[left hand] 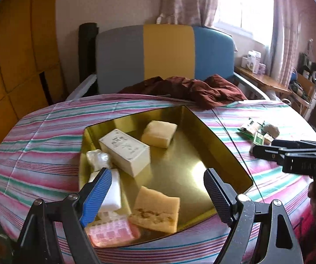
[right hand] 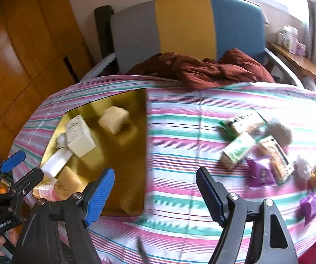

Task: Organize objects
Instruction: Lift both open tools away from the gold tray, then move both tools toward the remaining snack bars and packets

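A gold metal tray [left hand: 219,145] [right hand: 133,154] lies on the striped cloth and holds a cream box [left hand: 124,151] [right hand: 78,136], two tan blocks [left hand: 159,133] [left hand: 158,209], a white bottle [left hand: 113,191] [right hand: 55,165] and a pink packet [left hand: 111,233]. My left gripper [left hand: 158,189] is open and empty over the tray's near end; it also shows in the right wrist view [right hand: 14,165]. My right gripper [right hand: 155,189] is open and empty over the cloth right of the tray; it also shows in the left wrist view [left hand: 290,154]. Loose items lie at right: green boxes [right hand: 239,149], purple packets [right hand: 260,173], a grey lump [right hand: 279,133].
The striped cloth [right hand: 180,132] covers a round table. A crumpled dark red cloth [right hand: 202,68] lies at its far edge, before a grey, yellow and blue chair back [right hand: 184,26]. A wooden wardrobe [left hand: 14,55] stands left, a shelf with boxes [left hand: 254,63] right.
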Available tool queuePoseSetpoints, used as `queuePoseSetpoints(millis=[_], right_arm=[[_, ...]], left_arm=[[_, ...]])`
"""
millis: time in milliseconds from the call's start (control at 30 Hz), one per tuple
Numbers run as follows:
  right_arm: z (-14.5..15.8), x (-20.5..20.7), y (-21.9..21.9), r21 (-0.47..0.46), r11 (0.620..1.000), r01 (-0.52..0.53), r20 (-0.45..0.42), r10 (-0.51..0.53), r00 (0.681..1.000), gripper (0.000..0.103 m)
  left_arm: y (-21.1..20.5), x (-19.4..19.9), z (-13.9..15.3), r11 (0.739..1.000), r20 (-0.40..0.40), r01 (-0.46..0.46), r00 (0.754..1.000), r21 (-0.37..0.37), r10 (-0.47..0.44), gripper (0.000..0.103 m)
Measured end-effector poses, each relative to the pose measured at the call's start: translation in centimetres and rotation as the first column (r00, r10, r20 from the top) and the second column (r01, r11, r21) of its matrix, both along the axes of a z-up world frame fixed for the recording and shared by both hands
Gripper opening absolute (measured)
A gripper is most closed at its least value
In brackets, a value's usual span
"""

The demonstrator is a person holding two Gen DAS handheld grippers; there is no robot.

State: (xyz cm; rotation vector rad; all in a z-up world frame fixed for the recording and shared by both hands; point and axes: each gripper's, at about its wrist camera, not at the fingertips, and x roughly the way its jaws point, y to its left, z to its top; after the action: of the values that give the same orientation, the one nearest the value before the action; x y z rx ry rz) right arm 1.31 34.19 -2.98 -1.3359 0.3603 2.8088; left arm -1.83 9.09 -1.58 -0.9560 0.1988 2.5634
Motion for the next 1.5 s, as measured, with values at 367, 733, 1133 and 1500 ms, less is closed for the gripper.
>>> queuePoseSetpoints(millis=[367, 733, 1133, 1500], right_arm=[[-0.2, 1.8, 6.0, -0.003, 0.99, 0.144, 0.014, -0.144, 0.989, 0.078], [-0.6, 4.7, 16.1, -0.085, 0.904, 0.418, 0.024, -0.417, 0.908, 0.078], [-2.4, 8.0, 23.9, -0.367, 0.733, 0.572, -0.007, -0.618, 0.786, 0.08], [-3.1, 6.5, 23.0, -0.37, 0.777, 0.508, 0.032, -0.536, 0.844, 0.081]], left_arm=[[4.0, 0.2, -0.6, 0.994, 0.022, 0.106, 0.994, -0.036, -0.105, 0.086], [8.2, 0.2, -1.0, 0.974, 0.046, 0.221, 0.975, -0.04, -0.219, 0.086], [16.1, -0.6, -1.4, 0.929, 0.074, 0.362, 0.931, -0.078, -0.357, 0.086], [24.0, -3.4, -3.6, 0.895, 0.174, 0.433, 0.895, -0.107, -0.412, 0.081]])
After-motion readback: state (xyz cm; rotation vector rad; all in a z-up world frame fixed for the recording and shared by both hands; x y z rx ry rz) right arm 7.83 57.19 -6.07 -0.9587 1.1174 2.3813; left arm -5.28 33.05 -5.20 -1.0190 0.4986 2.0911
